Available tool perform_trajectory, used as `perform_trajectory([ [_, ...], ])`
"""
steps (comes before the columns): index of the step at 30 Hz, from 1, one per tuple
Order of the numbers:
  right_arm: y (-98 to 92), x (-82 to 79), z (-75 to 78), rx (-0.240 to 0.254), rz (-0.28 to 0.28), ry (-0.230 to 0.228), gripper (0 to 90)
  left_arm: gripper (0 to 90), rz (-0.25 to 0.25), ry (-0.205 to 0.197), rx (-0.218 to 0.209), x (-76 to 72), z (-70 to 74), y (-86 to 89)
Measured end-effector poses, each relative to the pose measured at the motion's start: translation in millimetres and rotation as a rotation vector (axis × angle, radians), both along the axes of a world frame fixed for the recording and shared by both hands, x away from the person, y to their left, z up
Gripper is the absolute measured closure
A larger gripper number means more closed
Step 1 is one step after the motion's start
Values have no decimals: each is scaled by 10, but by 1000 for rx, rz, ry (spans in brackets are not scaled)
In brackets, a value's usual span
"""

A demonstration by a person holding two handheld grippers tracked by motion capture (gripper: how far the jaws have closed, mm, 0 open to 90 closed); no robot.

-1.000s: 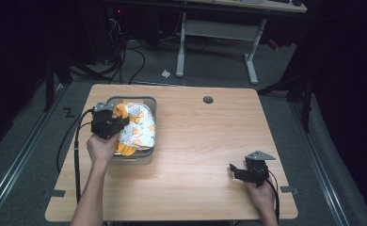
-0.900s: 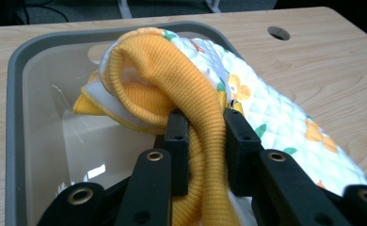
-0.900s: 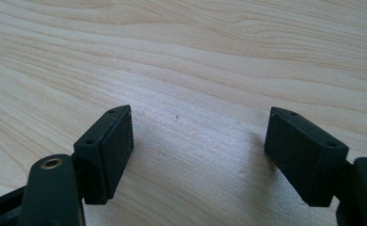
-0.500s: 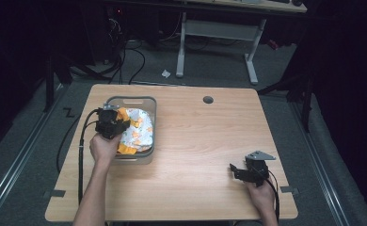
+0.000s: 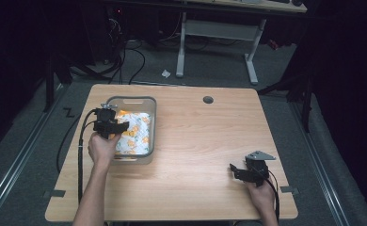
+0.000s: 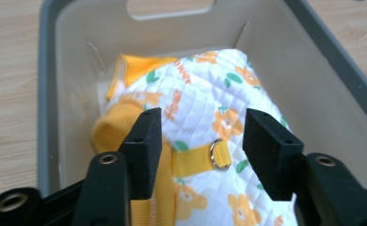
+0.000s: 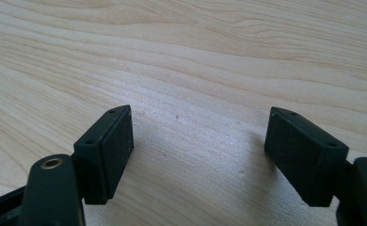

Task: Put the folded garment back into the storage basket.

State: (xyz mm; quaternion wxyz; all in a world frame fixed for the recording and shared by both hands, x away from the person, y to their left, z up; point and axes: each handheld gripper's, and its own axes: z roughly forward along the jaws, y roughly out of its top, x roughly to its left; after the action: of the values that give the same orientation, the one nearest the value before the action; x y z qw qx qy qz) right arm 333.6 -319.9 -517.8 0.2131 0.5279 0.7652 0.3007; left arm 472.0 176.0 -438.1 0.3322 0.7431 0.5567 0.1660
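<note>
Left gripper (image 6: 198, 146) over bin (image 5: 151, 129), jaws wide, empty.
Right gripper (image 7: 198, 155) wide at worktop's near-right corner. Risk: jaws snag the quilted garment's (image 6: 219, 113) strap ring (image 6: 219, 154), dragging the bin.

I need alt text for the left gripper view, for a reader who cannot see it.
The open left gripper hovers over a white quilted garment with orange flowers, lying in a grey bin. A yellow strap with a metal ring sits between the jaws.
</note>
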Motion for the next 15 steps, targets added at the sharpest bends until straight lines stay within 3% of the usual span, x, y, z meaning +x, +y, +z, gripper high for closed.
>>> perform_trajectory([
  [9, 0, 0, 0, 0, 0, 0, 243, 401, -41, -94, -50, -187, 133, -87],
  [15, 0, 0, 0, 0, 0, 0, 243, 390, -77, -133, -75, -306, 202, -168],
])
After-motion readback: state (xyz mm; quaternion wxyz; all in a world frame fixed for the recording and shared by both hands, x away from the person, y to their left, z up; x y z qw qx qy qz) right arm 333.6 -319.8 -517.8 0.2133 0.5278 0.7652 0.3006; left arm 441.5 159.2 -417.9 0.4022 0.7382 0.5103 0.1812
